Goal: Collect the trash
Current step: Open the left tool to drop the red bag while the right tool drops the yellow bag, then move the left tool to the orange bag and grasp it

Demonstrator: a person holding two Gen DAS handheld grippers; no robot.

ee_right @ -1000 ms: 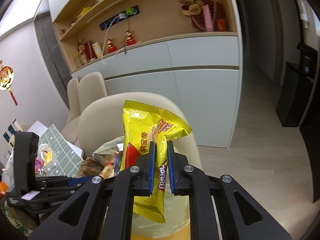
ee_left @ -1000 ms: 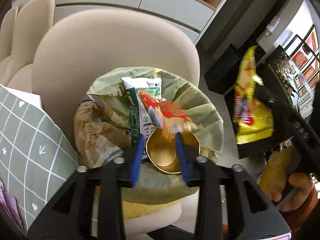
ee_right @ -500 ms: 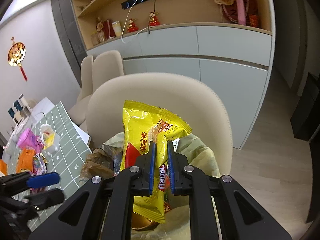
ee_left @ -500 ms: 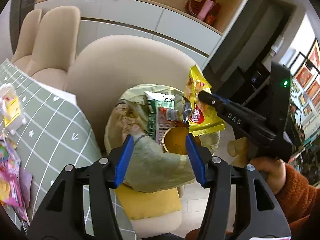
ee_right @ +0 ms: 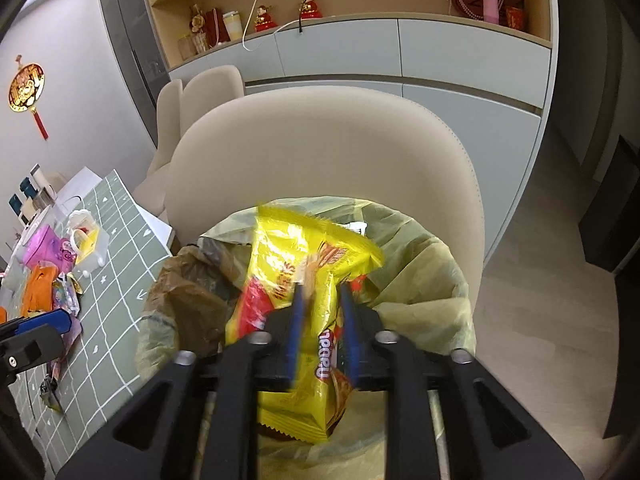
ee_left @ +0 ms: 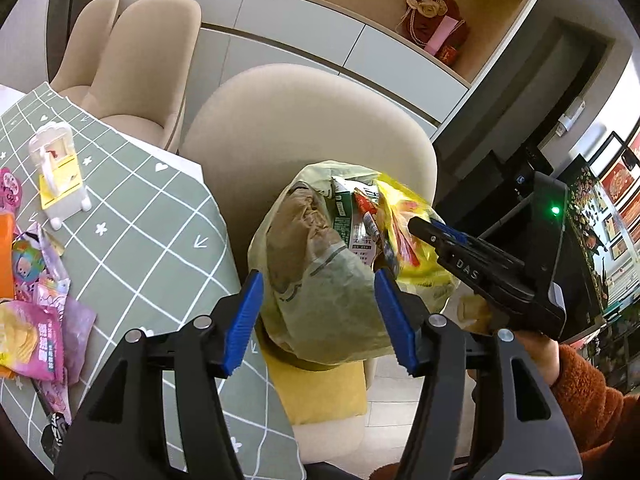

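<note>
A bin lined with a pale green bag stands on a beige chair, full of wrappers and a brown bag. My right gripper is over the bin; its jaws stand apart and the yellow snack bag is blurred between them, dropping into the bin. The yellow bag also shows in the left wrist view beside the right gripper. My left gripper is open and empty, in front of the bin near the table edge.
A table with a green grid cloth lies to the left. It holds pink snack packets, an orange packet and a small white toy. Beige chairs and a cabinet wall stand behind. Wood floor lies to the right.
My right gripper has lowered over the bin and opened, releasing the yellow snack bag. My left gripper has pulled back from the bin toward the table and opened wider.
</note>
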